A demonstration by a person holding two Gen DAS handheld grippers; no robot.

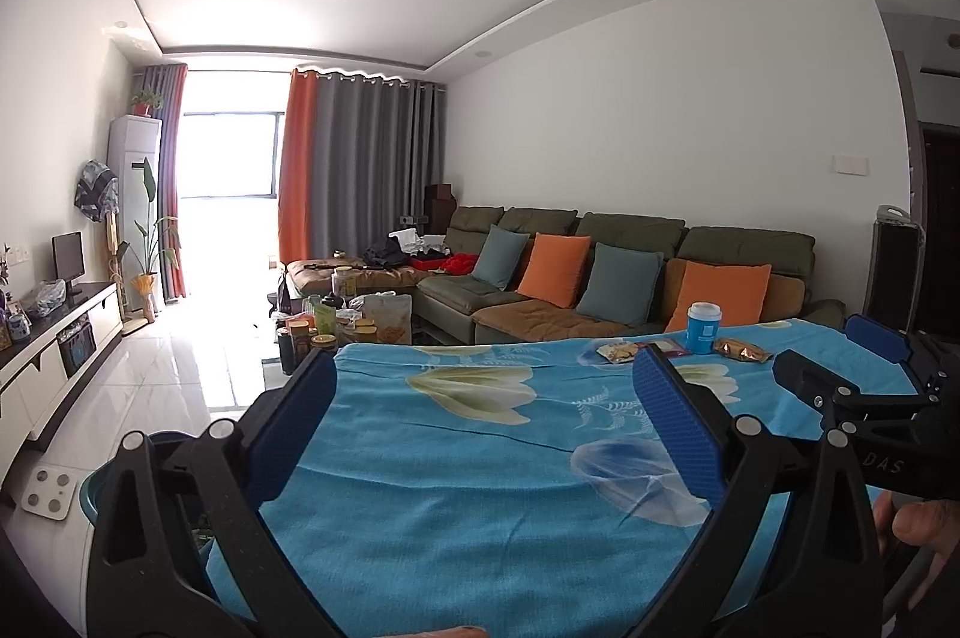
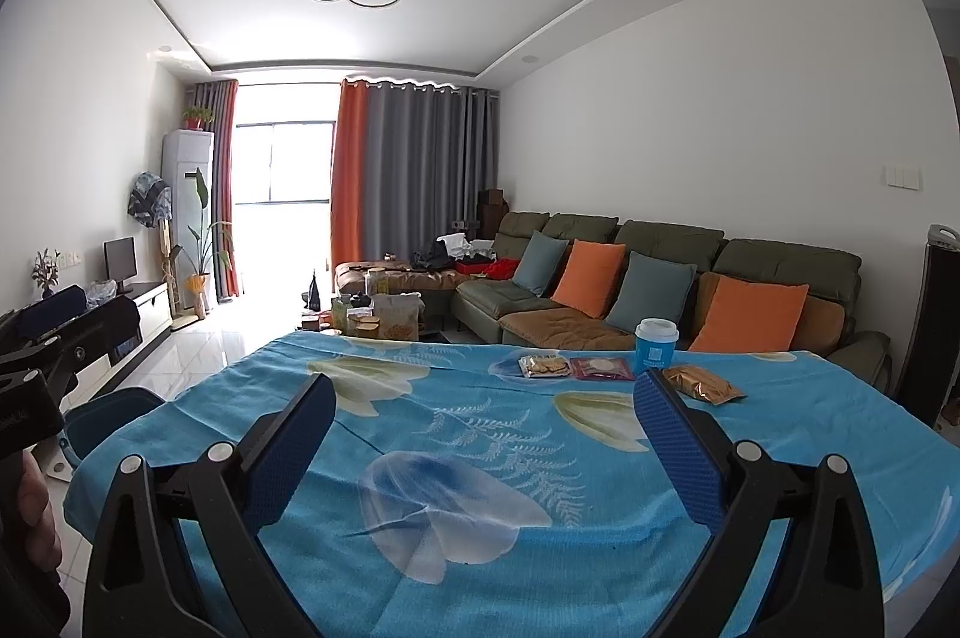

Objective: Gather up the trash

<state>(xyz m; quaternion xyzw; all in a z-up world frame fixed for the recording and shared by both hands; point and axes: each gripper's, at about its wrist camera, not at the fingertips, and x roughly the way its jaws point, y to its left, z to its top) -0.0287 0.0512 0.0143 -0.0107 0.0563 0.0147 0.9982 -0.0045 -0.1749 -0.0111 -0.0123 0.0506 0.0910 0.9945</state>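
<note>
The trash sits at the far side of the bench (image 2: 252, 458), whose top is draped in a blue flowered cloth, and the blue paper cup (image 2: 655, 345) serves as the landmark. Furthest left of the cup lies a clear packet of biscuits (image 2: 543, 367); it looks light and crackly, its contents brittle, so a pinch on the sealed edge seems safer than squeezing the middle. Between that packet and the cup lies a flat red wrapper (image 2: 602, 368), thin and limp, probably slippery against the cloth, best nipped at a raised corner. The cup stands upright with a white lid; it is likely light and easily crushed, so a gentle grip around the lower wall would suit. Just right of the cup lies a gold foil packet (image 2: 702, 385), crinkled and soft, best taken by its end. The left tongs (image 1: 486, 386) and the right tongs (image 2: 485, 407) are both spread wide, holding nothing, well short of the cup.
</note>
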